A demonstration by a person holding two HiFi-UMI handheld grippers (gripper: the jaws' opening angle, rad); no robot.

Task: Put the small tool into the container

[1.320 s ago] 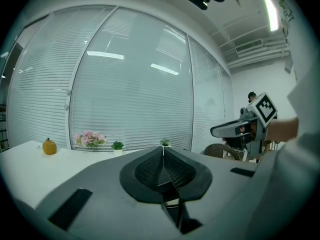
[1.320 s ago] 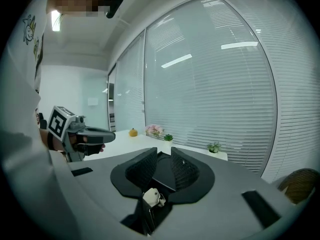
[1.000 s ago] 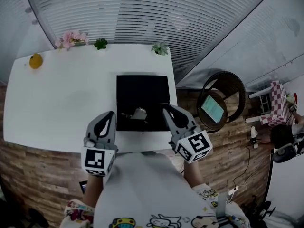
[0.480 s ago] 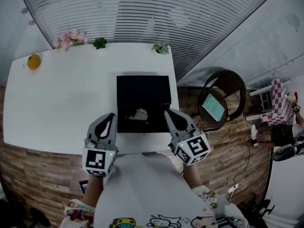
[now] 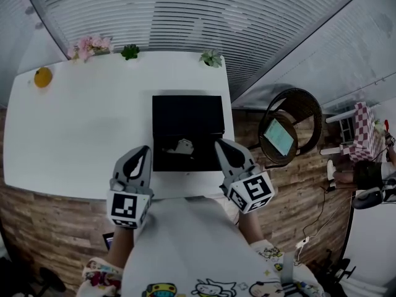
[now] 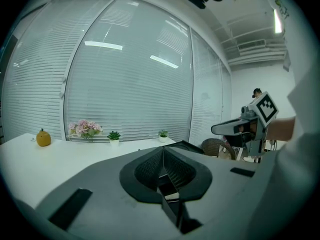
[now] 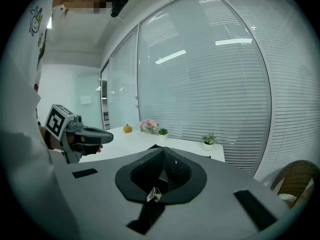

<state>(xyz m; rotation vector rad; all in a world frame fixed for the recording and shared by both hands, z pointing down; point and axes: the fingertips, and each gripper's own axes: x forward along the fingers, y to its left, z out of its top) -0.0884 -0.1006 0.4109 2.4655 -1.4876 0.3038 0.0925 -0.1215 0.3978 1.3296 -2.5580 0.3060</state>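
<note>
— A white surface (image 5: pixel 80 122) fills the left and middle of the head view. Slatted blinds (image 5: pixel 185 17) run across the top, and a wood floor (image 5: pixel 49 228) shows along the bottom.

— Where is the small tool?

— The small tool (image 5: pixel 182 146), a pale silvery piece, lies on the lower half of the black container (image 5: pixel 185 113), just right of the frame's middle. Nothing touches it.

— And the grippers?

— The left gripper (image 5: pixel 145 148) is at the container's lower left corner and the right gripper (image 5: pixel 218 143) at its lower right edge, with the tool between them. Each gripper's own view shows its jaws closed together with nothing held. In the right gripper view a small bright bit shows low at the jaws, and I cannot tell what it is.

— Anything around that crowds it?

— Nothing near. An orange fruit (image 5: pixel 43 77) is at the upper left. Pink flowers (image 5: pixel 91 44) and two small green plants (image 5: pixel 130 52) stand along the far edge, all well apart from the container. A wicker chair (image 5: pixel 303 107) carrying a screen (image 5: pixel 277 138) stands on the floor just right of the surface.
</note>
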